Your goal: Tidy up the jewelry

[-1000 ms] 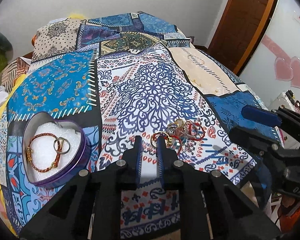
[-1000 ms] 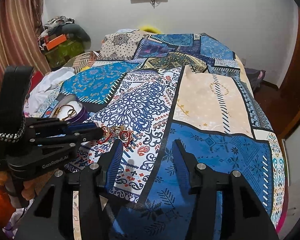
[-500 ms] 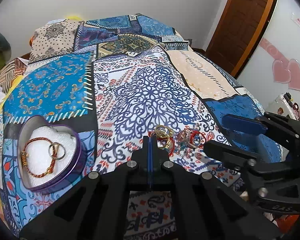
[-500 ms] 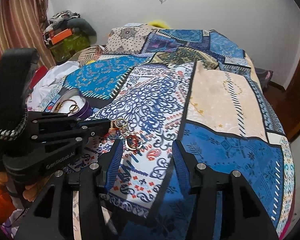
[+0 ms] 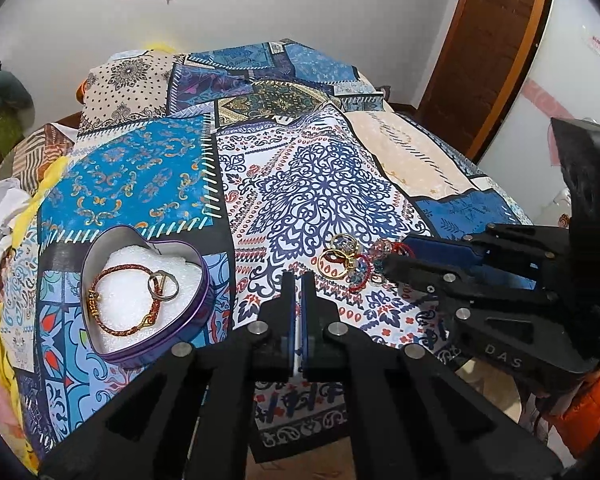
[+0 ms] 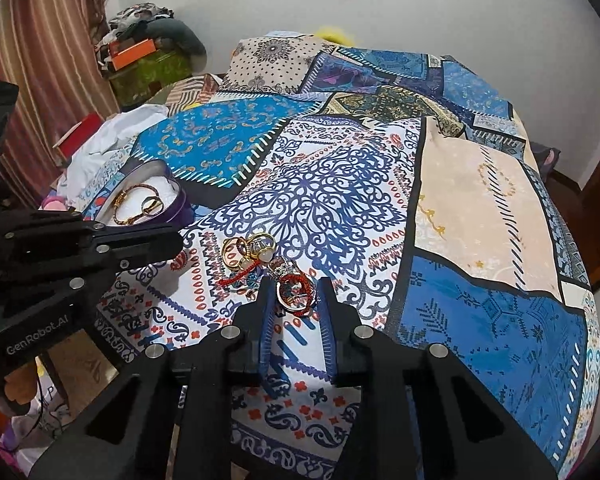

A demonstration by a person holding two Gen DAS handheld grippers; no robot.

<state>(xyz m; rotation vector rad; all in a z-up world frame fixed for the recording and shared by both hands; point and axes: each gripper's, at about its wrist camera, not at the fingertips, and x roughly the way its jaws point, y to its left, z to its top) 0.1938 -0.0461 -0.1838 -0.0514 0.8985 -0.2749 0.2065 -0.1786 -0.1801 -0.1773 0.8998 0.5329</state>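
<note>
A purple heart-shaped tin [image 5: 204, 300] [image 6: 180, 204] with a white lining holds a red-gold braided bracelet [image 5: 112, 280] and a silver ring [image 5: 163, 286]. A small pile of jewelry [image 5: 348, 260] [image 6: 256, 256] lies on the patterned bedspread to the tin's right. My left gripper [image 5: 299, 280] is shut and empty, just short of the pile. My right gripper [image 6: 296, 292] is open, its fingers on either side of a red beaded ring [image 6: 294, 290] at the pile's near edge.
The patchwork bedspread [image 5: 312, 184] covers the whole bed. White clothes [image 6: 112, 136] and a cluttered stack [image 6: 148, 52] lie off the left side. A brown door [image 5: 488, 40] stands at the far right. The bed's front edge is just below the grippers.
My left gripper closed without holding anything and drew back a little from the pile. My right gripper moved left to the pile and narrowed its opening around the red beaded ring.
</note>
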